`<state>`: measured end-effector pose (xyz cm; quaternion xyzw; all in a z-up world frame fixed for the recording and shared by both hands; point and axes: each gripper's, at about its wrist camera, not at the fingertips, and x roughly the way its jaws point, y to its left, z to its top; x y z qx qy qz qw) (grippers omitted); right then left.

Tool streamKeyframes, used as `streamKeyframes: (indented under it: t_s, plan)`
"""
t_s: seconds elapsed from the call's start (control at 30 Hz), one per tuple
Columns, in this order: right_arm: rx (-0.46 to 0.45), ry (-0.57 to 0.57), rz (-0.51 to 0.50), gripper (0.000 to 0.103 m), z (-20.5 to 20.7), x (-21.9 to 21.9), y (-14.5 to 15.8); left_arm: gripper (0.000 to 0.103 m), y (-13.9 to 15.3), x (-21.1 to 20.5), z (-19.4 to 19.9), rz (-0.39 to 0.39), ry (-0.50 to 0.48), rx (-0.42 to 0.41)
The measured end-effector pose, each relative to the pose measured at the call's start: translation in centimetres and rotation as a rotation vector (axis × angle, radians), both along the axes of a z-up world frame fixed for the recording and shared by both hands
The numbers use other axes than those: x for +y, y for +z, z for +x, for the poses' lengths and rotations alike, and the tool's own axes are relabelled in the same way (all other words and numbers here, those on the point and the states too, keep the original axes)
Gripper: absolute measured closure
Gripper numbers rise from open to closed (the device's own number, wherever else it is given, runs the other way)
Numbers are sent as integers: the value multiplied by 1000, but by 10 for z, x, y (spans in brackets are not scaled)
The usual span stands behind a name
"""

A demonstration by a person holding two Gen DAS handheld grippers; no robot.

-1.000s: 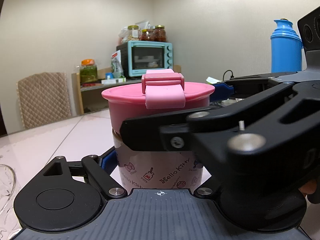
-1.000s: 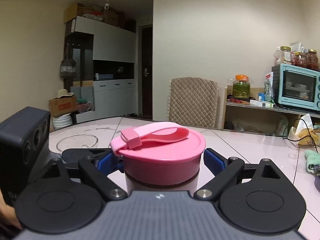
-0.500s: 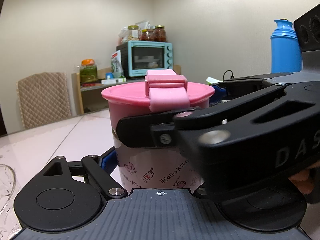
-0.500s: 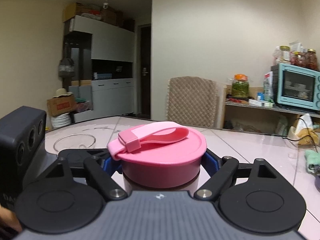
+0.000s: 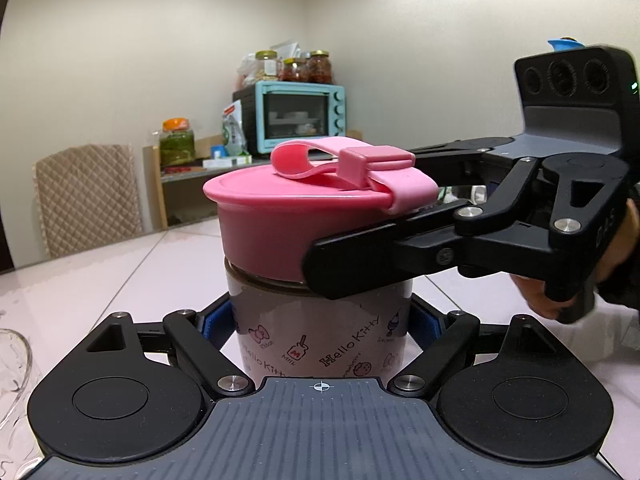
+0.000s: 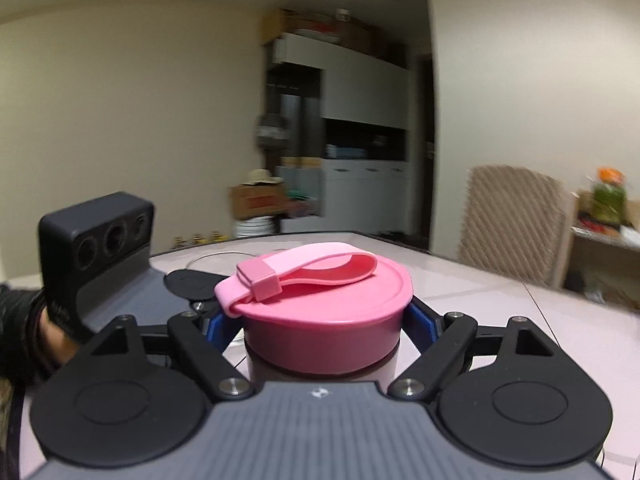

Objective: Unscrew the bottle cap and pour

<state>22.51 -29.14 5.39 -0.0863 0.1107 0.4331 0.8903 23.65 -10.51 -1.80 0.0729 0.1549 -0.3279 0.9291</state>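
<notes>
A Hello Kitty bottle (image 5: pixel 320 332) stands upright on the pale table. Its pink cap (image 5: pixel 296 224) with a pink strap loop (image 5: pixel 344 164) sits on top. My left gripper (image 5: pixel 320 320) is shut on the bottle's body, blue pads against both sides. My right gripper (image 6: pixel 326 320) is shut on the pink cap (image 6: pixel 328 320); in the left wrist view it reaches in from the right, one finger (image 5: pixel 360 264) across the cap's lower rim. The strap (image 6: pixel 304 268) points to the left in the right wrist view. The bottle's contents are hidden.
A clear glass bowl (image 5: pixel 12 372) sits at the left edge of the table; its rim (image 6: pixel 220 256) shows behind the cap. A quilted chair (image 5: pixel 86 196) stands beyond the table. A shelf holds a teal oven (image 5: pixel 296 116) and jars.
My right gripper has swung round the bottle and turned the cap with it: the strap clasp moved from facing the left camera to pointing right. The right view panned left. The bottle stayed put.
</notes>
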Motion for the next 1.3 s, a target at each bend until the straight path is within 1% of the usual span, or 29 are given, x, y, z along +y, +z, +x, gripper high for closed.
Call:
streamKeyframes:
  t_s: [0.1, 0.17, 0.23, 0.27, 0.5, 0.53, 0.77, 0.87, 1.03, 1.23, 1.27, 1.3]
  plan:
    - [0, 6, -3, 18, -2, 2, 3, 13, 0, 0, 0, 1, 0, -1]
    - [2, -24, -2, 17, -7, 5, 5, 13, 0, 0, 0, 0, 0, 0]
    - [-15, -77, -2, 10, -14, 9, 6, 13, 0, 0, 0, 0, 0, 0]
    - [-20, -114, -2, 8, -19, 11, 7, 13, 0, 0, 0, 0, 0, 0]
    - [-30, -295, 22, 8, -45, 28, 11, 13, 0, 0, 1, 0, 0, -1]
    - [-38, -343, 15, 8, -50, 34, 11, 13, 0, 0, 1, 0, 0, -1]
    - [-54, -450, 17, 8, -52, 55, 8, 13, 1, 0, 2, 0, 0, 0]
    - [-52, -476, 21, 10, -48, 59, 2, 13, 1, 1, 2, 0, 0, -1]
    - [-53, -517, 42, 11, -45, 63, -2, 13, 1, 0, 2, 1, 0, -1]
    - [-69, -550, 20, 12, -45, 70, -6, 13, 1, 0, 2, 0, -1, -1]
    - [-70, -554, 25, 14, -45, 70, -6, 13, 1, 1, 2, 0, -1, -1]
    - [-71, -559, 29, 18, -46, 69, -7, 13, 1, 0, 2, 0, -1, -1]
